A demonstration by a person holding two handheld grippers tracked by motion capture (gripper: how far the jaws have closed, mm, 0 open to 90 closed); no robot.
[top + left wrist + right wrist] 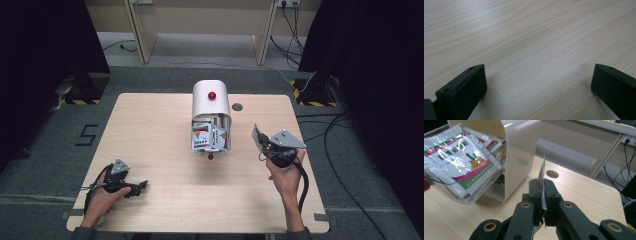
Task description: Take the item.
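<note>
A thin sachet (pixel 543 182) is clamped edge-on in the right gripper (pixel 543 186), held above the counter (pixel 150 150) just right of the white dispenser box (pixel 210 107). The left gripper (pixel 539 82) is spread wide, empty, low over the counter.

From my screen I see a pale wooden table (pixel 150 150) with a round hole (pixel 237 106) on grey carpet (pixel 40 150). A "5" (pixel 86 134) is taped left, black curtains (pixel 45 40) flank both sides, cables (pixel 345 150) trail right, beige furniture legs (pixel 140 35) behind
</note>
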